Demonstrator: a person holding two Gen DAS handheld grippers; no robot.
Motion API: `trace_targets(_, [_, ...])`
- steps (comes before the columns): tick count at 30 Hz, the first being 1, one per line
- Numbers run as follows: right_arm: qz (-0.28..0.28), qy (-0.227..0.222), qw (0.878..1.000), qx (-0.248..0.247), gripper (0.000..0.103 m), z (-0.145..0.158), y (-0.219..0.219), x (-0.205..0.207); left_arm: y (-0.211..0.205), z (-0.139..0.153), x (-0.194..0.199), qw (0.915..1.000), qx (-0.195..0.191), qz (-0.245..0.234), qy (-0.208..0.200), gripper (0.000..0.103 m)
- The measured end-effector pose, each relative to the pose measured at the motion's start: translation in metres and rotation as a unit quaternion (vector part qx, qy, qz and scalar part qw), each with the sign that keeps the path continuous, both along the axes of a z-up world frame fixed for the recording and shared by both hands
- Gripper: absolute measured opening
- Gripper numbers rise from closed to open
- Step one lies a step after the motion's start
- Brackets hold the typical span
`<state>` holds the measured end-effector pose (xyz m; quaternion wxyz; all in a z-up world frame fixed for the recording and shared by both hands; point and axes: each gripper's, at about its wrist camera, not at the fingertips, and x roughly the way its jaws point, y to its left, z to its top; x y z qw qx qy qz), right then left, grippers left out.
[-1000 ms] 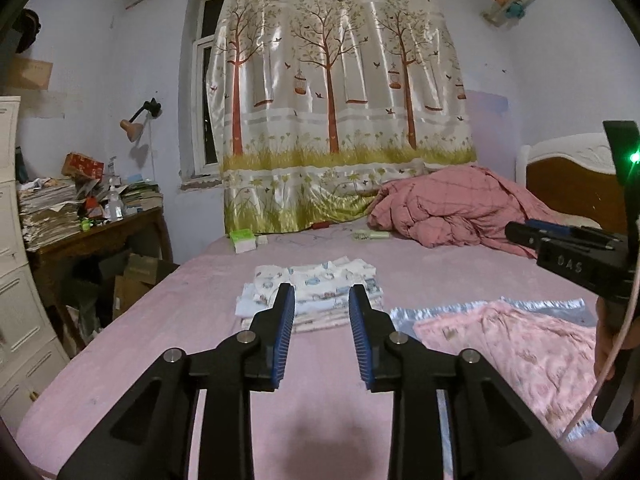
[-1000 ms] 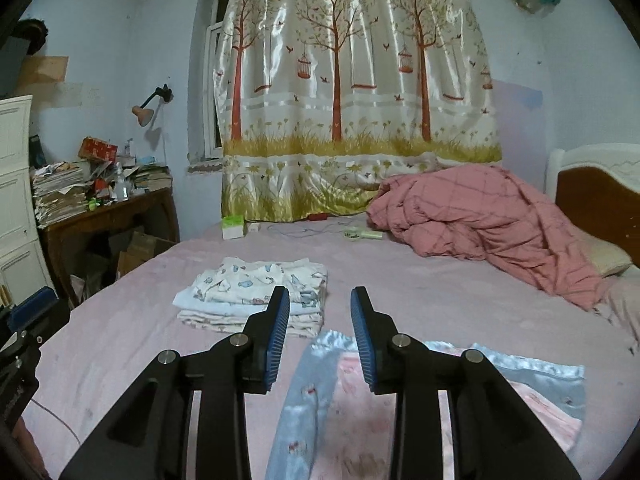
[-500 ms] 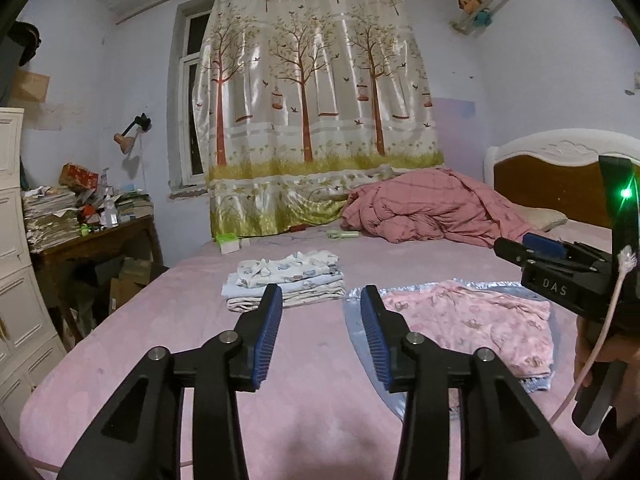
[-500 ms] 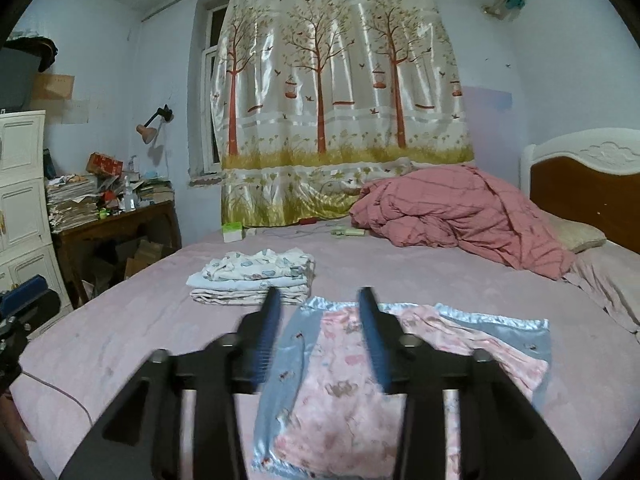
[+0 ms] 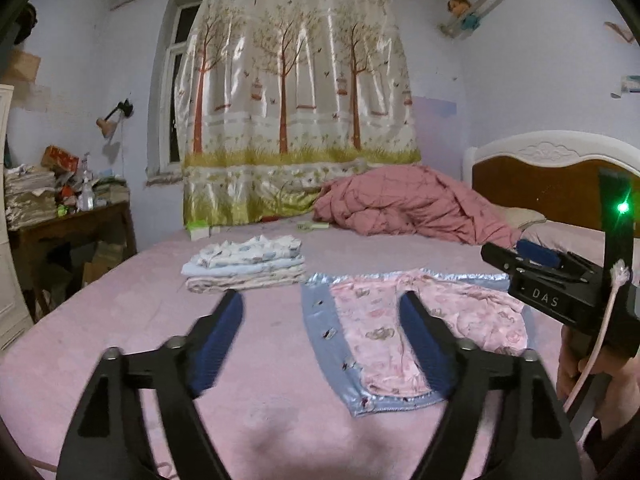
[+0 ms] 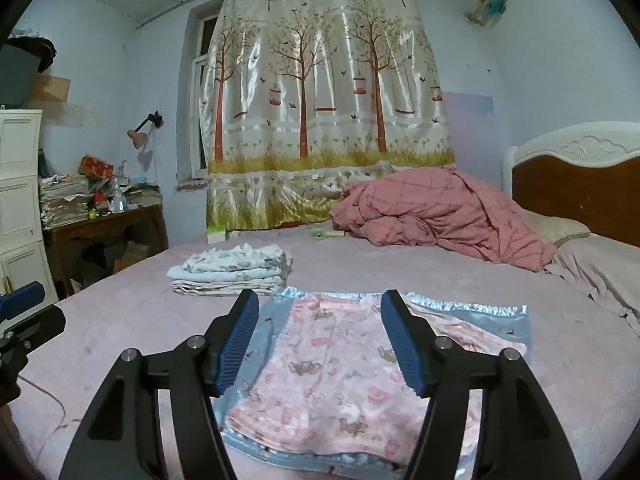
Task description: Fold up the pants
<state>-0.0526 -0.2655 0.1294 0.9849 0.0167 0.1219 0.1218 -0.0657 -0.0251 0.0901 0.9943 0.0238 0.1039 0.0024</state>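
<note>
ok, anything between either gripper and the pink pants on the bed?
Nothing visible. The pink pants lie flat just ahead of the left gripper and right gripper, both opening and empty. The folded clothes stack sits off to the left.

The pants (image 6: 340,376) are pink with a small cartoon print and lie flat on the bed (image 6: 560,360), already folded into a compact, roughly rectangular shape. They rest on top of a light blue satin-edged garment (image 6: 492,314) whose border shows past them along the left, far and right sides. The pair sits toward the near edge of the bed, just beside and nearer than a stack of folded clothes (image 6: 230,270).
</note>
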Motion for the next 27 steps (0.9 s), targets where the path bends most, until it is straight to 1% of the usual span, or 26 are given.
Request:
trace_targets(1, [-0.001,0.002,1.0,0.003,0.065,-0.003,-0.003,0.002,-0.005,-0.004,0.0,0.9999,0.007,0.0,-0.008,0.09])
trace_targets(2, [-0.001,0.007,1.0,0.007,0.067,-0.007,-0.007,0.005,-0.009,-0.008,0.001,0.9998,0.016,0.001,-0.015,0.098])
trace_targets(3, [-0.001,0.013,1.0,0.01,0.068,-0.011,-0.011,0.007,-0.013,-0.01,0.003,0.9996,0.023,0.005,-0.019,0.103])
trace_targets(4, [-0.002,0.017,1.0,0.011,0.069,-0.015,-0.013,0.009,-0.016,-0.013,0.004,0.9993,0.029,0.008,-0.023,0.103])
trace_targets(6, [-0.008,0.02,1.0,0.008,0.078,-0.023,-0.018,0.011,-0.022,-0.02,0.007,0.9986,0.038,0.008,-0.037,0.103])
trace_targets(7, [-0.009,0.021,1.0,0.003,0.087,-0.026,-0.019,0.012,-0.023,-0.023,0.007,0.9982,0.042,0.01,-0.042,0.103])
trace_targets(8, [-0.012,0.019,1.0,-0.004,0.093,-0.03,-0.02,0.012,-0.025,-0.027,0.008,0.9979,0.045,0.012,-0.045,0.103])
trace_targets(9, [-0.016,0.014,1.0,-0.011,0.095,-0.033,-0.02,0.01,-0.026,-0.029,0.01,0.9978,0.045,0.013,-0.046,0.103])
trace_targets(10, [-0.019,0.01,1.0,-0.014,0.103,-0.036,-0.021,0.009,-0.025,-0.029,0.01,0.9981,0.043,0.012,-0.043,0.103])
trace_targets(14, [-0.031,0.01,0.999,-0.006,0.103,-0.046,-0.033,0.007,-0.024,-0.038,0.009,0.9991,0.022,0.006,-0.036,0.103])
trace_targets(18, [-0.047,0.02,0.999,-0.008,0.103,-0.055,-0.043,0.008,-0.029,-0.045,0.014,0.9992,0.026,0.011,-0.027,0.103])
trace_targets(21, [-0.057,0.029,0.998,-0.013,0.103,-0.063,-0.052,0.009,-0.032,-0.048,0.023,0.9997,0.02,0.005,-0.011,0.103])
trace_targets(24, [-0.067,0.024,0.997,-0.016,0.103,-0.067,-0.063,0.006,-0.035,-0.045,0.026,0.9998,0.017,0.011,-0.003,0.103])
trace_targets(27, [-0.074,0.018,0.997,-0.017,0.103,-0.067,-0.075,0.004,-0.038,-0.034,0.02,0.9998,0.021,0.003,0.0,0.103])
